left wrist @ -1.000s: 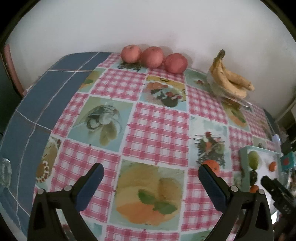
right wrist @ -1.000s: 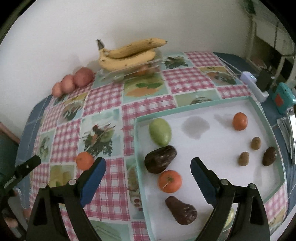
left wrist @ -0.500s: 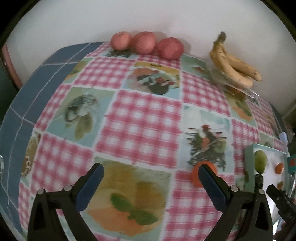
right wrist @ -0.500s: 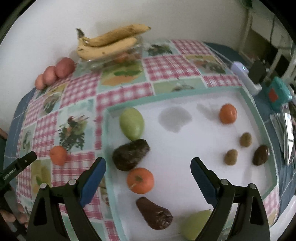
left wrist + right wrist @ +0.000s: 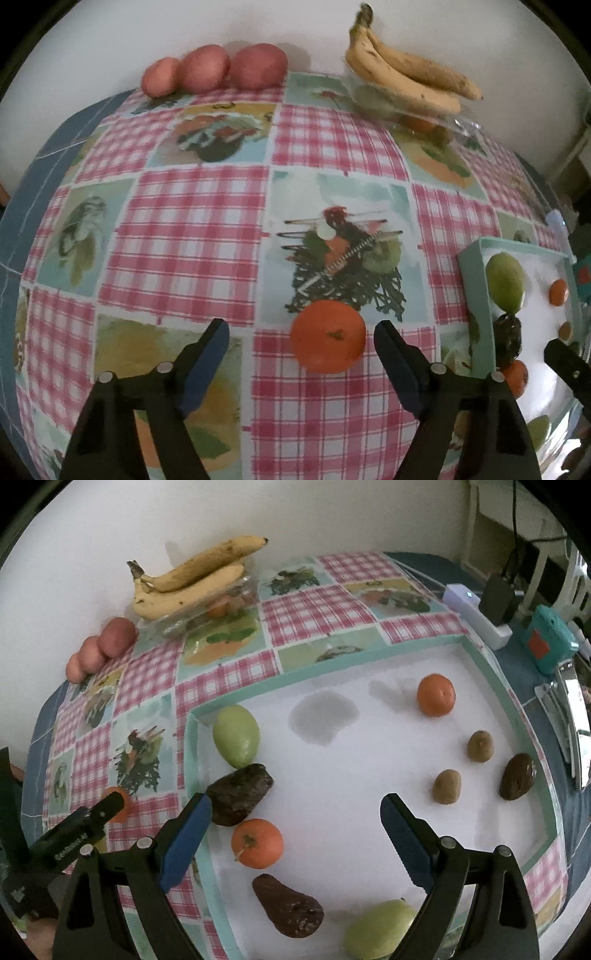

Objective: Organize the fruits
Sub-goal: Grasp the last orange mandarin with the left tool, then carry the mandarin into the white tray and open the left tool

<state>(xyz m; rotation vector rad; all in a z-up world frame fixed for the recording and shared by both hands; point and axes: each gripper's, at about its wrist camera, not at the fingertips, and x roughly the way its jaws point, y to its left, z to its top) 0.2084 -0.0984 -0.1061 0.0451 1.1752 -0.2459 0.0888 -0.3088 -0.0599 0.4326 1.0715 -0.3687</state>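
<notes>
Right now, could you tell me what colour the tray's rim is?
Teal tray rim, clearest in the right wrist view.

Home dining table (image 5: 192,236), fruit-print tablecloth.

In the left wrist view the tray (image 5: 474,295) runs off the right edge, and the right gripper's finger (image 5: 569,369) covers part of it. A green pear (image 5: 380,928) sits half hidden behind the right gripper's arm, and whatever's in the clear container (image 5: 207,616) under the bananas (image 5: 192,579) is too blurry to tell.
</notes>
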